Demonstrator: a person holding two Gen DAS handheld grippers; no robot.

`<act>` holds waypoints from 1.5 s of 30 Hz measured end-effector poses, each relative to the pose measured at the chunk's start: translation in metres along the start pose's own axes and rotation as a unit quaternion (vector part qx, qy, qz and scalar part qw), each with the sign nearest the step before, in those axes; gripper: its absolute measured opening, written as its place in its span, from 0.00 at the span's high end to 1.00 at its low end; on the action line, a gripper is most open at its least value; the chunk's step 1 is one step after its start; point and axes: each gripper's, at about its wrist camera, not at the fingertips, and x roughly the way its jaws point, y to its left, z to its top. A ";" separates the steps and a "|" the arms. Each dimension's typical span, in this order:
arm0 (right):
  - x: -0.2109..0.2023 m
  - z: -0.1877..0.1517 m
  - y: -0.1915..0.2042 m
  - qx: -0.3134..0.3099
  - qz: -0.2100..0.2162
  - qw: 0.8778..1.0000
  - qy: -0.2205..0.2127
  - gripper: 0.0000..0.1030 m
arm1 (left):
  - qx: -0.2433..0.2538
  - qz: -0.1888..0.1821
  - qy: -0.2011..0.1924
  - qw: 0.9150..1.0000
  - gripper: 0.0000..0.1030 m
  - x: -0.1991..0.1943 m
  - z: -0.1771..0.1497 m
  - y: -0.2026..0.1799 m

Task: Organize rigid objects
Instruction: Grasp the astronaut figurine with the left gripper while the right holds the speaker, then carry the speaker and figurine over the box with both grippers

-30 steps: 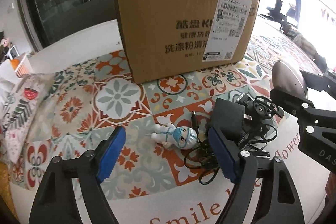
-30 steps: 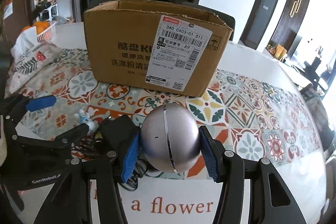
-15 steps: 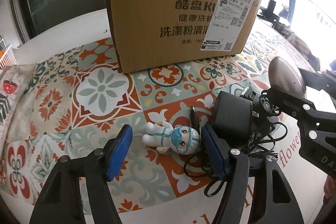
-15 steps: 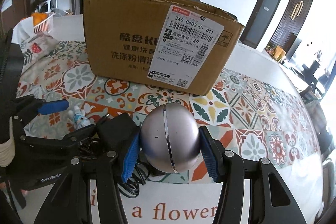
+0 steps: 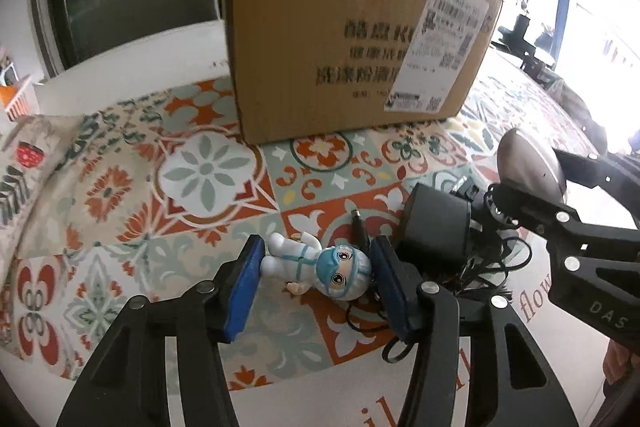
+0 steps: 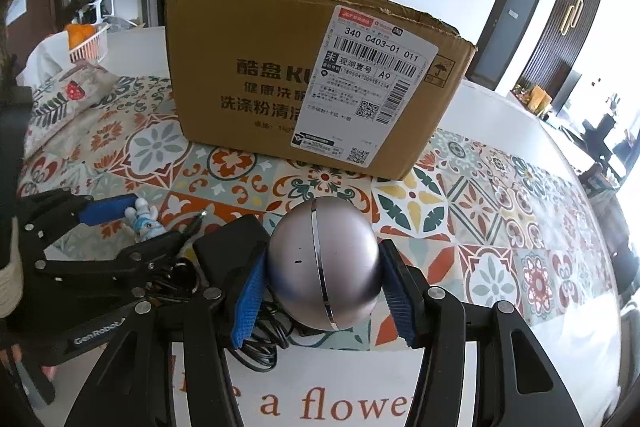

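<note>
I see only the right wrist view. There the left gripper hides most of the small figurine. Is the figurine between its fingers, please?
Observer: Yes. In the left wrist view the figurine lies face up between the blue pads of the left gripper.
Operator: Do the pads touch it?
Observer: They look to touch it, one at the feet and the other at the head.
Operator: Is the cable caught as well?
Observer: It seems not. The cable plug lies just behind the head, close to the pad on that side but outside the grip.
</note>
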 end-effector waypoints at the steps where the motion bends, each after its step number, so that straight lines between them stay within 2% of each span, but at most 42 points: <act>1: -0.001 0.000 0.000 0.002 0.002 1.000 -0.001 0.47 | 0.000 0.002 -0.001 1.000 0.48 -0.002 0.000 0.000; 11: -0.016 0.002 -0.003 0.004 0.008 1.000 -0.019 0.47 | 0.004 0.036 -0.044 0.998 0.48 -0.037 0.009 -0.005; 26: -0.052 0.015 -0.016 0.022 0.027 0.998 -0.060 0.47 | -0.005 0.053 -0.077 0.996 0.48 -0.083 0.033 -0.021; 36: -0.078 0.027 -0.037 0.045 0.039 0.994 -0.087 0.47 | 0.001 0.060 -0.116 0.991 0.48 -0.116 0.061 -0.038; 45: -0.090 0.053 -0.057 0.065 0.058 0.990 -0.113 0.47 | 0.008 0.063 -0.153 0.986 0.48 -0.134 0.096 -0.049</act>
